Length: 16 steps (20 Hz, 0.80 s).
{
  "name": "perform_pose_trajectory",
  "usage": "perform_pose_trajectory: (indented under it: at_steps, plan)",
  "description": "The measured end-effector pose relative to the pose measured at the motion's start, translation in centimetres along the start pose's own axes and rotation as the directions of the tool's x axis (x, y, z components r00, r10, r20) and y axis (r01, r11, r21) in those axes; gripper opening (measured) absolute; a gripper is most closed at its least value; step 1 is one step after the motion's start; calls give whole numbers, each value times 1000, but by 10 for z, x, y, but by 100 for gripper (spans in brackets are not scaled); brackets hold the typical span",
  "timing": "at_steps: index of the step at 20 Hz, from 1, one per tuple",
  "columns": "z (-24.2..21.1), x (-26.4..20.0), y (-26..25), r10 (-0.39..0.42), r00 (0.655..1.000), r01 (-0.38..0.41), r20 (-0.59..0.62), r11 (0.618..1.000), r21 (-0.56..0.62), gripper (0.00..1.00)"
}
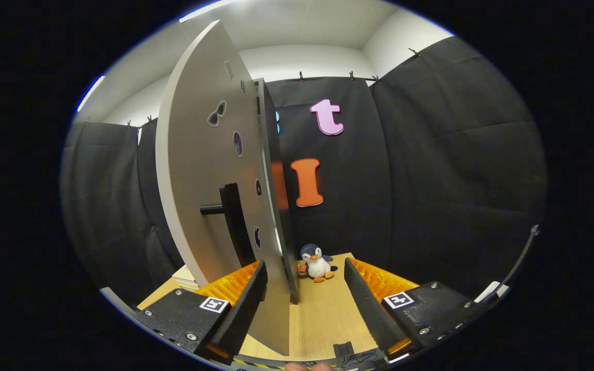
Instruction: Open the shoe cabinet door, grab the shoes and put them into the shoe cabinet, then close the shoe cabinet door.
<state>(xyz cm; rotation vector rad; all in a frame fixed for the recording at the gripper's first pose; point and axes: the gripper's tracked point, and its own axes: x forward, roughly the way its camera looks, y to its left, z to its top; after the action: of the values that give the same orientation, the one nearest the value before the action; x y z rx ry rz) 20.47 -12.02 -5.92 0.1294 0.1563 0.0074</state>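
Note:
The grey shoe cabinet door (pixel 199 154) stands swung out and I see it nearly edge-on, rising tall just ahead of me. A black bar handle (pixel 231 214) sticks out from its left face. My gripper (pixel 304 268) is open, its fingers wide apart. The door's lower edge (pixel 276 319) runs down between the fingers, close against the inner side of the left finger (pixel 245 304). The right finger (pixel 369 304) stands well apart from the door. A narrow dark panel of the cabinet (pixel 265 118) shows right behind the door's far edge.
A light wooden surface (pixel 323 314) stretches ahead between the fingers. A small penguin plush (pixel 317 263) sits on it at the far end, against the black cloth wall. A pale stack of flat things (pixel 186 277) lies left of the door's foot.

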Motion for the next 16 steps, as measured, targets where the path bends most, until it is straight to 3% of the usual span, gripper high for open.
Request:
perform_pose_trajectory:
  at_steps: [4, 16]
  plan:
    - [4, -5, 1, -59, 998, 59, 1, 997, -39, 91]
    - [-8, -8, 125, -30, 998, 26, -63, 997, -68, 88]
